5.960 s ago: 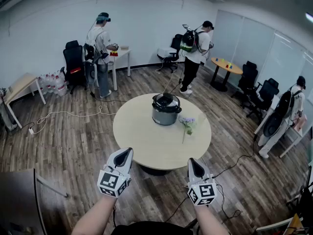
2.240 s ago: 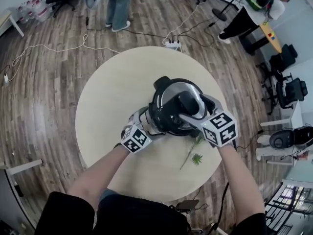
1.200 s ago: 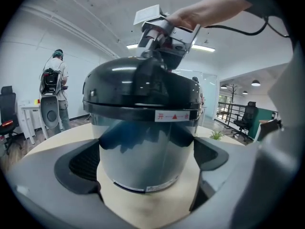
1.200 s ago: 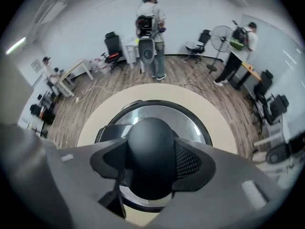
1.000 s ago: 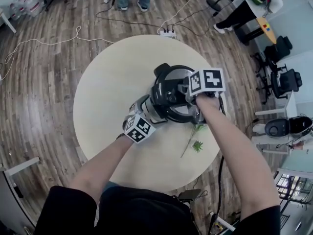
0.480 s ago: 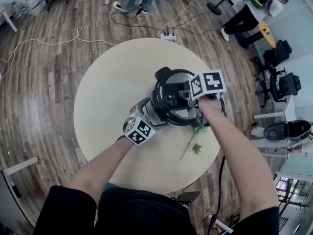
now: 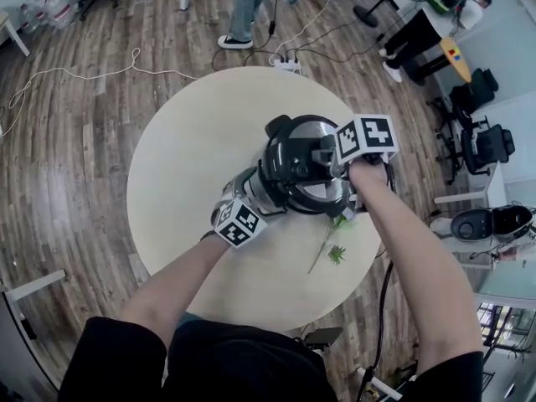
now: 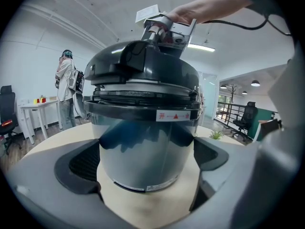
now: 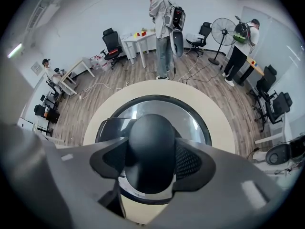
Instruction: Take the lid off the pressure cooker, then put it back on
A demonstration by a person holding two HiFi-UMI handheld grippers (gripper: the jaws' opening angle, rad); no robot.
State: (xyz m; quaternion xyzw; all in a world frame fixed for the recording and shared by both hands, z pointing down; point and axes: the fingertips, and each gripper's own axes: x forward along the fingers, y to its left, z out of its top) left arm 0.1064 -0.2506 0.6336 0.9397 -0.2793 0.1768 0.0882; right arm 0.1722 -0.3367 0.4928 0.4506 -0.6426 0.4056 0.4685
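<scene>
At the worktop's [image 7: 188,166] middle: clenching the lid's [image 7: 293,156] knob [image 9: 151,130] in the right tongs [image 9: 152,159] from above, clamping the pressure cooker's [image 8: 143,128] body in the left tongs [image 8: 145,162], lid on the pot. Just beside, a green sprig [image 7: 333,248]; beyond, wooden floor [image 7: 59,182], cables [image 7: 84,72], office chairs [image 7: 490,145], a standing person [image 7: 427,23].

Pressure cooker [image 8: 143,151] stands upright on the round table [image 7: 184,157], right of the table's centre and nearer its right edge. Shiny steel body, black collar, a white label with red marks. The lid [image 7: 293,162] is on and sits level: black rim, steel top, rounded black knob [image 9: 151,151] at its middle.
</scene>
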